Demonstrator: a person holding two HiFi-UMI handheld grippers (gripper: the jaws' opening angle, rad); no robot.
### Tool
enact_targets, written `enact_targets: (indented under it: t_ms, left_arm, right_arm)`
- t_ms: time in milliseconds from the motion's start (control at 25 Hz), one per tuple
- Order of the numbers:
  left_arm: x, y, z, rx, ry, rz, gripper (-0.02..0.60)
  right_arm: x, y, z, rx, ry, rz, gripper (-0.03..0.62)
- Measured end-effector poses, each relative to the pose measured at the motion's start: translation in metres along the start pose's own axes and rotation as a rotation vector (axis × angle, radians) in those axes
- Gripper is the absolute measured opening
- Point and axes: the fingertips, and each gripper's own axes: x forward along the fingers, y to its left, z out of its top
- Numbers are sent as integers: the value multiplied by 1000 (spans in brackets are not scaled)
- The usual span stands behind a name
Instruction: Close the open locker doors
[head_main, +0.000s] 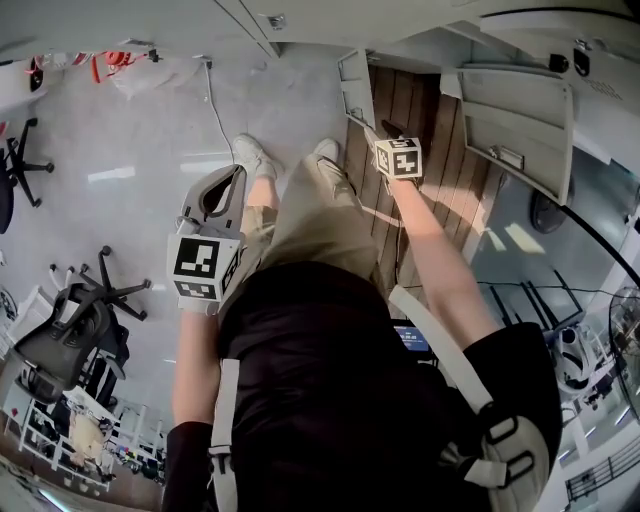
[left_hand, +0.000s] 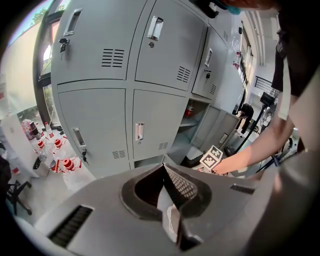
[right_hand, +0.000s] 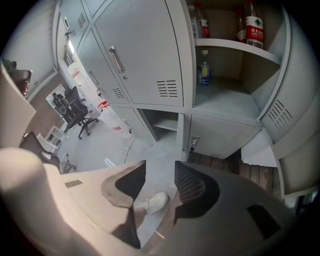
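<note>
Jaws on my right gripper (right_hand: 160, 167) stand apart and empty; my left gripper (left_hand: 164, 167) is closed on nothing. Ahead hangs the open lower door (right_hand: 227, 132), thin grey-painted sheet steel. Shoved hard, it could bounce back off its latch (right_hand: 194, 143). Beyond, plastic bottles (right_hand: 252, 27) stand on the shelf.

The floor (head_main: 140, 200) is pale grey and glossy, with bright patches of light on it; beside it runs a strip of brown wooden planks (head_main: 440, 140); a black office chair (head_main: 85, 320) stands on the grey part, a second chair (head_main: 15, 165) well apart; a window (left_hand: 47, 55) gives daylight.
</note>
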Motion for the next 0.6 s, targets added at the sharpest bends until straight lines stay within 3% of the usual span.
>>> enact_targets:
  t_ms: [600]
  left_arm:
    - [4,15,-41,-29,80,-3,8]
  right_arm:
    - [64,-27,-37,49,122,-61,178]
